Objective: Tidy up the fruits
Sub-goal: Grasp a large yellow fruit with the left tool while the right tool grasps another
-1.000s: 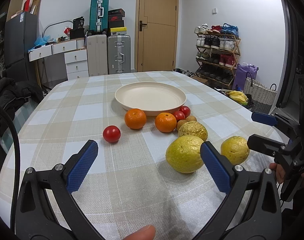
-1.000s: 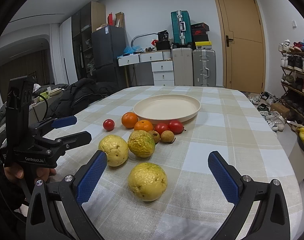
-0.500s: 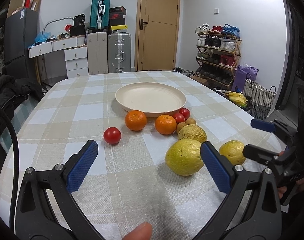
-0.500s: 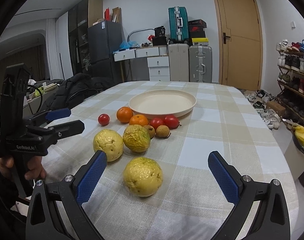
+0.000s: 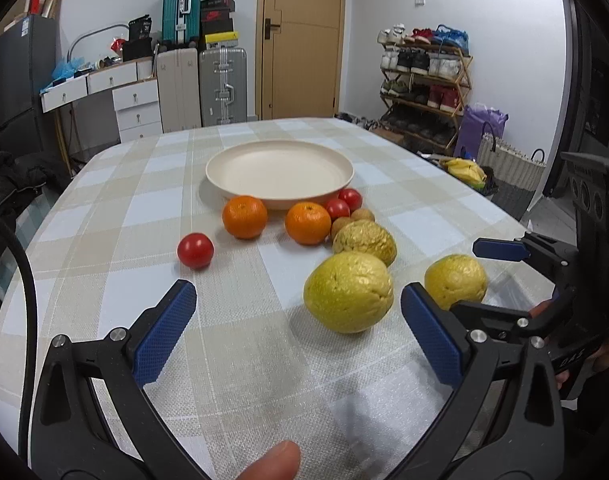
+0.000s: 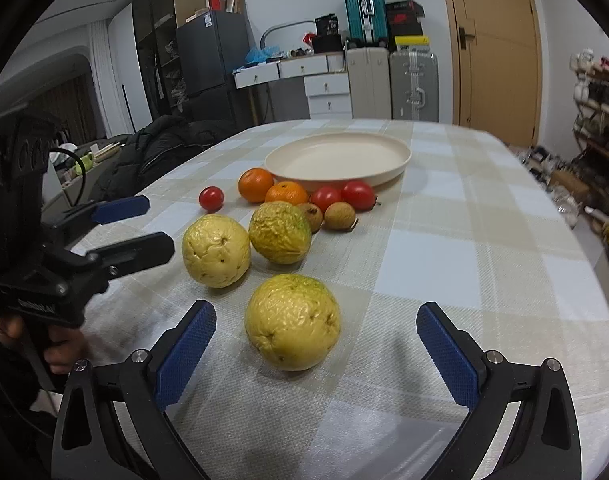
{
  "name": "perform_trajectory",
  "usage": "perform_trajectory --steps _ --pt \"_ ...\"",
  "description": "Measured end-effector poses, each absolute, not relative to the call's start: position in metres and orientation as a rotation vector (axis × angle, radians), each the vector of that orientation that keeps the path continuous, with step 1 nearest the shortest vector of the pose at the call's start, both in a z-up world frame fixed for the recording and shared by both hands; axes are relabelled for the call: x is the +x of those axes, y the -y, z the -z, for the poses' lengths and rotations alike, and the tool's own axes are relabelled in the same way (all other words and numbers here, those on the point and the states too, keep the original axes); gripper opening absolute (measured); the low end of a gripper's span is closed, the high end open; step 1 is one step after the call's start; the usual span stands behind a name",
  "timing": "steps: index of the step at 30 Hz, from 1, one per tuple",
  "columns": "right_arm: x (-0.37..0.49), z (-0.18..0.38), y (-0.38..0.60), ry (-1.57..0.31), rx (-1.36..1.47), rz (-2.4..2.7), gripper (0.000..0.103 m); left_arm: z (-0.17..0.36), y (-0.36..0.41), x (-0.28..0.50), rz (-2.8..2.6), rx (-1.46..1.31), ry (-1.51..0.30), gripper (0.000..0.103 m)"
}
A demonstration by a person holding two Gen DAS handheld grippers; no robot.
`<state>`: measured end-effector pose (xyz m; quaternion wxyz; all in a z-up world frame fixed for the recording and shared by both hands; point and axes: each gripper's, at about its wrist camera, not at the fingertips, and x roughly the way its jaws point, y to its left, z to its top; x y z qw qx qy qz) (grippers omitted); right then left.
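A cream plate (image 5: 279,171) stands empty at the middle of the checked table; it also shows in the right wrist view (image 6: 338,158). In front of it lie two oranges (image 5: 244,217) (image 5: 308,223), three small tomatoes, one apart at the left (image 5: 195,251), two brown longans (image 6: 339,216) and three yellow guavas. My left gripper (image 5: 298,316) is open and empty, low over the table, with one guava (image 5: 348,292) just ahead between its fingers. My right gripper (image 6: 316,342) is open and empty, with another guava (image 6: 292,322) between its fingers. The third guava (image 6: 279,232) lies behind.
The table edge curves close on the right side (image 6: 576,240). Beyond the table are suitcases (image 5: 222,84), drawers (image 5: 138,108), a door and a shoe rack (image 5: 424,92). A dark coat (image 6: 160,148) lies on a seat to the left.
Both grippers have moved forward and lower toward the guavas, which now look larger and sit between the open fingers. No fruit has moved.
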<state>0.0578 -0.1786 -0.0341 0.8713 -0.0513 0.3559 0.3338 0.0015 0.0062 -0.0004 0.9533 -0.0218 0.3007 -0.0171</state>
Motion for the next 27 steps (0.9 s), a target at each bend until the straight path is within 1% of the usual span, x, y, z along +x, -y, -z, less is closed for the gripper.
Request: perform_trajectory --steps 1,2,3,5,11,15,16,17,18,19,20,22,27 --pt "0.059 0.035 0.179 -0.755 -0.098 -0.709 0.103 0.002 -0.007 0.002 0.033 -0.04 -0.62 0.102" --pt "0.061 0.037 0.179 -0.766 -0.093 -0.717 0.1 0.003 -0.006 0.003 0.033 -0.037 -0.628 0.102" --pt "0.062 0.038 0.178 -0.776 -0.09 -0.726 0.092 0.003 -0.003 0.005 0.039 -0.034 -0.631 0.102" --pt "0.063 0.04 0.177 -0.796 -0.089 -0.741 0.083 0.004 0.005 0.01 0.059 -0.029 -0.635 0.102" --pt "0.058 0.042 0.173 -0.799 -0.097 -0.754 0.08 0.005 0.018 0.021 0.098 0.003 -0.653 0.102" --pt "0.06 0.043 0.173 -0.81 -0.09 -0.756 0.069 0.007 0.026 0.026 0.103 0.036 -0.668 0.102" --pt "0.06 0.044 0.174 -0.811 -0.089 -0.754 0.068 0.008 0.027 0.028 0.108 0.037 -0.673 0.102" --pt "0.061 0.043 0.174 -0.81 -0.088 -0.753 0.064 0.009 0.027 0.029 0.115 0.032 -0.674 0.102" --pt "0.061 0.043 0.174 -0.814 -0.083 -0.759 0.058 0.009 0.027 0.031 0.125 0.025 -0.677 0.102" --pt "0.062 0.043 0.174 -0.816 -0.078 -0.76 0.055 0.009 0.028 0.032 0.133 0.02 -0.68 0.102" --pt "0.062 0.043 0.175 -0.818 -0.074 -0.76 0.049 0.009 0.028 0.033 0.139 0.016 -0.683 0.102" --pt "0.062 0.042 0.176 -0.81 -0.07 -0.752 0.049 0.009 0.027 0.035 0.133 0.015 -0.68 0.102" --pt "0.062 0.038 0.18 -0.779 -0.051 -0.733 0.048 0.012 0.025 0.039 0.156 -0.012 -0.696 0.097"
